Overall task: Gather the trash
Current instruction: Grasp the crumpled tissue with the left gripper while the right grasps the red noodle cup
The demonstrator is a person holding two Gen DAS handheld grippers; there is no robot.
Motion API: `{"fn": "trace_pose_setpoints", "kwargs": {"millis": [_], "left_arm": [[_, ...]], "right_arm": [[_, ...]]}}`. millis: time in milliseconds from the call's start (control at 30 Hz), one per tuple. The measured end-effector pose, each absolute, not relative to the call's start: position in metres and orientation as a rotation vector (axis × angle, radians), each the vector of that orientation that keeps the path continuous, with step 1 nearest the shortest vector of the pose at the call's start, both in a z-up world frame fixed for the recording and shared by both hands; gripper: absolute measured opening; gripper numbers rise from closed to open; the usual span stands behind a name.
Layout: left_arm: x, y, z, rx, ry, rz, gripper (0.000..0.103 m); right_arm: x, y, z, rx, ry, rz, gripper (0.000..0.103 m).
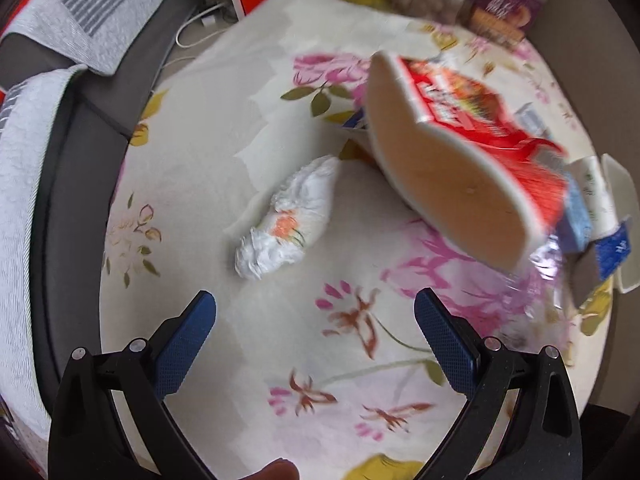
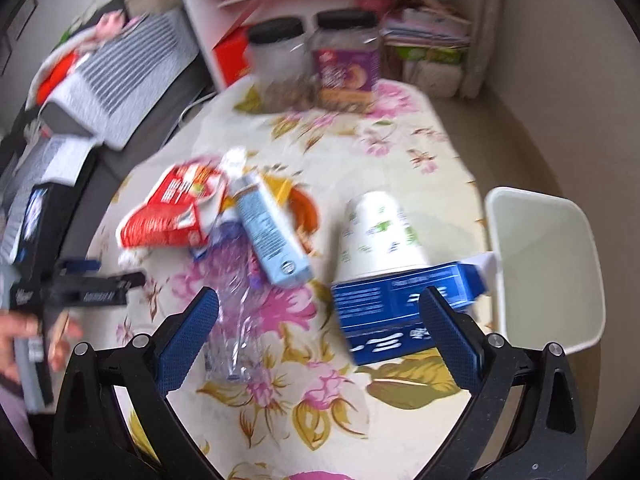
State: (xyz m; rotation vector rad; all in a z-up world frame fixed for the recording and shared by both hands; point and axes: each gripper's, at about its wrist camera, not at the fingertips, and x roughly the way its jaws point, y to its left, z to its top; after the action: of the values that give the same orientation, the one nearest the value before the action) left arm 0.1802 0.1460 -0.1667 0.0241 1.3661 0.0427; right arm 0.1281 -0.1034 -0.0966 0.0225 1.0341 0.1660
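Left gripper [image 1: 316, 334] hovers above crumpled tissue [image 1: 286, 222], jaws spread, empty; right gripper [image 2: 320, 328] likewise over table [image 2: 420, 152].

I see a surface [image 2: 400, 160] covered by a cream cloth with pink flowers. On it lie a crumpled white tissue [image 1: 286, 220], a red bowl-shaped package [image 2: 168, 216] on its side, a light blue carton [image 2: 272, 236], a clear crinkled wrapper [image 2: 234, 320], an upturned paper cup [image 2: 380, 236] and a blue box [image 2: 400, 308]. Two jars [image 2: 312, 64] stand at the far edge.
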Motion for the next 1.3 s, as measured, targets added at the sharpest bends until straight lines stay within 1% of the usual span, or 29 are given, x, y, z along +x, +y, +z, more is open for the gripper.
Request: {"fn": "trace_pose_setpoints", "kwargs": {"millis": [333, 400, 433, 500, 567, 600, 633, 700, 933, 1067, 1200, 1300], "left_arm": [[0.208, 0.148, -0.183, 0.047, 1.354, -0.063, 0.096], [0.21, 0.145, -0.186, 0.045, 1.366, -0.075, 0.091], [0.207, 0.146, -0.189, 0.042, 1.376, -0.078, 0.082], [0.206, 0.146, -0.194, 0.067, 1.385, -0.052, 0.074], [0.204, 0.153, -0.192, 0.077, 1.366, -0.01, 0.05], [0.203, 0.161, -0.19, 0.049, 1.358, 0.011, 0.044], [0.202, 0.167, -0.188, 0.017, 1.354, 0.016, 0.042], [0.198, 0.184, -0.18, -0.091, 1.344, 0.016, 0.041], [0.183, 0.205, -0.151, -0.164, 1.275, 0.029, 0.041], [0.171, 0.213, -0.13, -0.223, 1.246, 0.041, 0.041], [0.162, 0.224, -0.119, -0.246, 1.217, 0.05, 0.041], [0.16, 0.23, -0.113, -0.259, 1.202, 0.056, 0.041]], "right_arm": [[0.141, -0.074, -0.106, -0.017, 1.05, 0.271, 0.096], [0.141, -0.067, -0.106, -0.04, 1.035, 0.287, 0.096], [0.141, -0.064, -0.105, -0.046, 1.031, 0.295, 0.096], [0.141, -0.059, -0.105, -0.051, 1.022, 0.321, 0.096], [0.14, -0.051, -0.105, -0.063, 1.01, 0.351, 0.096], [0.139, -0.048, -0.104, -0.07, 0.998, 0.363, 0.096], [0.138, -0.043, -0.103, -0.09, 0.975, 0.373, 0.096], [0.135, -0.031, -0.101, -0.158, 0.921, 0.377, 0.096], [0.123, 0.034, -0.108, -0.555, 0.682, 0.353, 0.096], [0.127, 0.069, -0.117, -0.727, 0.584, 0.336, 0.096], [0.137, 0.096, -0.124, -0.861, 0.533, 0.34, 0.095], [0.145, 0.108, -0.13, -0.905, 0.552, 0.347, 0.089]]}}
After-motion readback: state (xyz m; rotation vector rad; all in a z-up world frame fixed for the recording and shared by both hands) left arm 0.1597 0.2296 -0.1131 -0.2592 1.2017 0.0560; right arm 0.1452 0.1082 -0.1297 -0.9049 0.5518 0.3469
